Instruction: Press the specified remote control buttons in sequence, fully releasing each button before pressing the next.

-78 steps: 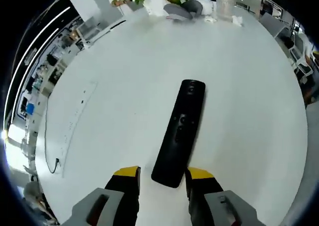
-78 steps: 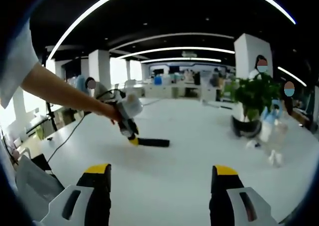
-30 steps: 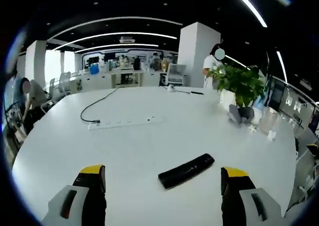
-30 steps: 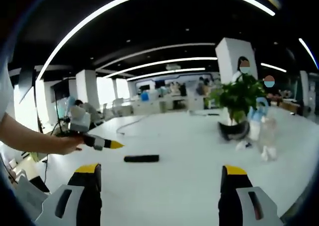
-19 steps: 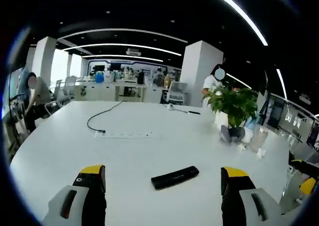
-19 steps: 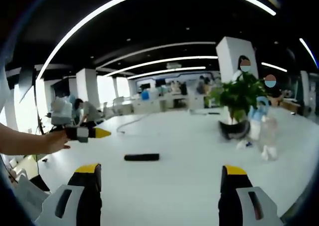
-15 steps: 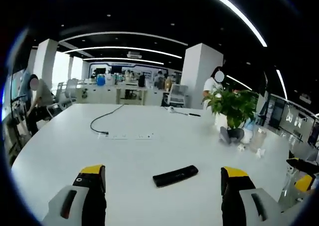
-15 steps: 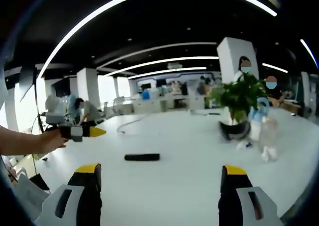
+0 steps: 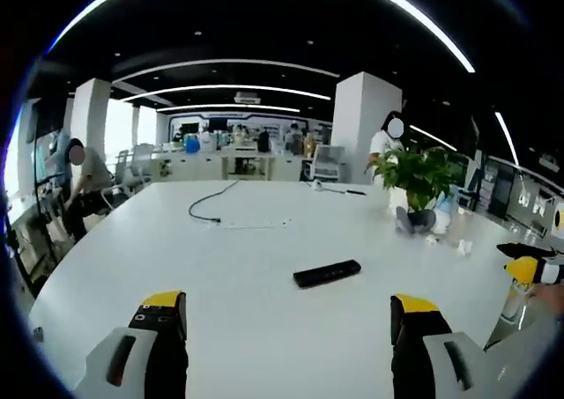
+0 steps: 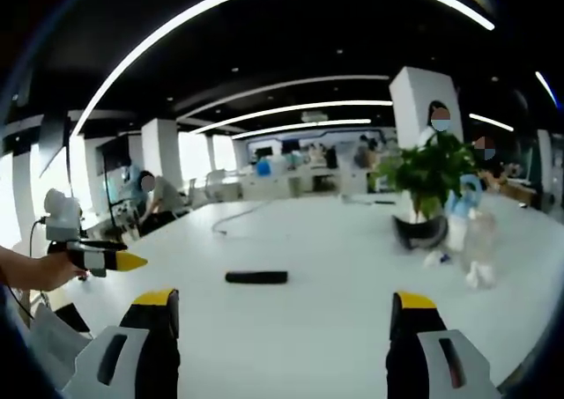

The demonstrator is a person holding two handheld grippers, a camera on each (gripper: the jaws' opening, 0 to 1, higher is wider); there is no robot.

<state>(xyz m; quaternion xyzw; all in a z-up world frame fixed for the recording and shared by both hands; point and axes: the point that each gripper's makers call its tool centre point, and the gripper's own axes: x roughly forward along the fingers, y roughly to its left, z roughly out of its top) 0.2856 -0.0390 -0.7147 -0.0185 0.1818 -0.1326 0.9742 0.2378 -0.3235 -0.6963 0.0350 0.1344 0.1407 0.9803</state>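
A long black remote control [image 9: 327,273] lies flat on the white table [image 9: 247,267], well ahead of my left gripper [image 9: 286,315], whose yellow-tipped jaws stand wide apart with nothing between them. From the other side the remote control [image 10: 256,277] lies ahead and left of centre. My right gripper [image 10: 280,311] is open and empty, back from the remote. The left gripper [image 10: 104,259], held in a person's hand, shows at the left edge of the right gripper view. The right gripper's yellow tip [image 9: 526,268] shows at the right edge of the left gripper view.
A potted green plant [image 10: 431,192] stands at the table's far right with a dark object and clear bottles [image 10: 470,236] beside it. A power strip with a black cable [image 9: 231,214] lies on the far side. People sit and stand in the office behind.
My left gripper has lifted off the remote, pulled back and levelled out, so the remote now lies farther away. In the right gripper view it has drawn off to the left.
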